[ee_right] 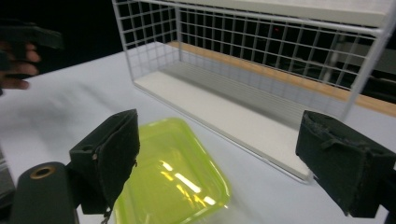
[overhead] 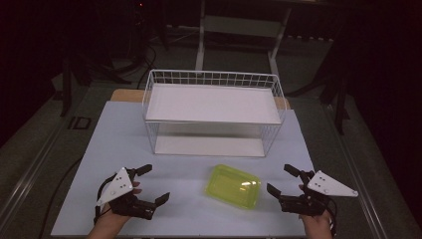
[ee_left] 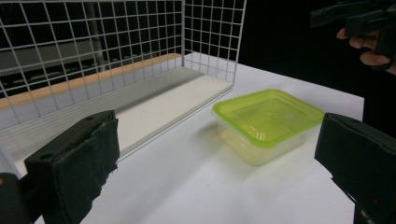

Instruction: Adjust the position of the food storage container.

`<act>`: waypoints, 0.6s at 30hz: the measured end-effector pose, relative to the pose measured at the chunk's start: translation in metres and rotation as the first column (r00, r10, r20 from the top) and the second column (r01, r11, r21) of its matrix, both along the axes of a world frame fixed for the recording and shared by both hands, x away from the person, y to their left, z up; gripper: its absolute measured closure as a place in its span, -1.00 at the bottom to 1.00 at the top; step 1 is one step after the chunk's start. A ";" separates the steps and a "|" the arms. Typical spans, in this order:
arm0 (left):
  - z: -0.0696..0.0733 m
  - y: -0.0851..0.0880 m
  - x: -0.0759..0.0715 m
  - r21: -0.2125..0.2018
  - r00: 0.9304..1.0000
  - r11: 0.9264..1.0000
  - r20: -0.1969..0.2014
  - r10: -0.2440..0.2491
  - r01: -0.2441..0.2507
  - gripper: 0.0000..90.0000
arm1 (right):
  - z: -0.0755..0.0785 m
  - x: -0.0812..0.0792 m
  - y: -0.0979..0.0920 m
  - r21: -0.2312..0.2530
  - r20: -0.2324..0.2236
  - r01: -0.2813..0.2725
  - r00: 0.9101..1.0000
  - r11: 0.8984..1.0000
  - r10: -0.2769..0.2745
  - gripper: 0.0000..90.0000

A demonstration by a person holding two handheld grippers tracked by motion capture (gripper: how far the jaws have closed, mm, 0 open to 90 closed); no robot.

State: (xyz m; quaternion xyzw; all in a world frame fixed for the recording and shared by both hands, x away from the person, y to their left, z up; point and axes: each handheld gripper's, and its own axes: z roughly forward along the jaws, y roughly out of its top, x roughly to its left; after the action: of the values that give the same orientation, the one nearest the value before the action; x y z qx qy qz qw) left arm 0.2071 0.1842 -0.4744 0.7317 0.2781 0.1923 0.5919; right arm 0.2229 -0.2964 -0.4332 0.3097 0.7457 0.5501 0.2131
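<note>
A yellow-green lidded plastic container (overhead: 234, 186) lies flat on the pale table (overhead: 124, 144), at about six o'clock from the white wire rack (overhead: 214, 112) and a little toward the right side of the high view. Its translucent lid is on and catches a bright glare.

The left gripper (overhead: 148, 184) hangs low over the table at about nine o'clock from the container, well apart from it. Its jaws stand wide apart with nothing between them. In the left gripper view the two black padded jaws frame the container (ee_left: 268, 123), which sits just beyond them on the bare table, with the rack's lower shelf (ee_left: 154, 109) to its left.

The right gripper (overhead: 282, 180) sits at about three o'clock from the container, near its right edge but not touching it. Its jaws are also spread wide and empty. In the right gripper view the container (ee_right: 175, 175) lies below and between the jaws, closer to the left one, with the rack's wire wall (ee_right: 243, 42) and wooden strip beyond at twelve o'clock.

The rack stands at the far side of the table, with a white upper shelf (overhead: 214, 102) above the lower one.
</note>
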 end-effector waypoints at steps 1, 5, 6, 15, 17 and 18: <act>0.000 0.000 0.000 0.000 1.000 1.000 0.000 0.000 0.000 -0.99 | 0.000 0.000 0.000 0.000 0.000 0.000 1.000 1.000 0.000 -0.71; 0.002 0.002 -0.001 -0.014 1.000 1.000 0.008 0.008 -0.008 -0.99 | 0.006 0.001 0.004 -0.011 -0.009 0.008 1.000 1.000 -0.008 -0.72; 0.003 0.003 -0.001 -0.019 1.000 1.000 0.013 0.013 -0.013 -0.99 | 0.007 0.001 0.005 -0.007 -0.012 0.006 1.000 1.000 -0.006 -0.72; 0.003 0.003 -0.002 -0.012 1.000 1.000 0.015 0.013 -0.013 -0.99 | 0.006 0.012 0.006 -0.057 -0.076 -0.012 0.997 0.998 0.007 -0.49; 0.002 0.001 -0.001 -0.018 1.000 1.000 0.006 0.001 -0.001 -0.99 | -0.002 0.016 0.007 -0.084 -0.113 -0.011 0.994 0.996 0.002 -0.34; 0.002 0.001 -0.001 -0.017 1.000 1.000 0.005 0.000 0.000 -0.99 | -0.006 0.018 0.006 -0.083 -0.130 -0.015 0.992 0.996 0.004 -0.20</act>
State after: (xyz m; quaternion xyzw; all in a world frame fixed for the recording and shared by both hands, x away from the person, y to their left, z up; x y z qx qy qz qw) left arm 0.2063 0.1849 -0.4727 0.7260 0.2783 0.1918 0.5988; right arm 0.2409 -0.2902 -0.4388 0.3318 0.7818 0.4983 0.1743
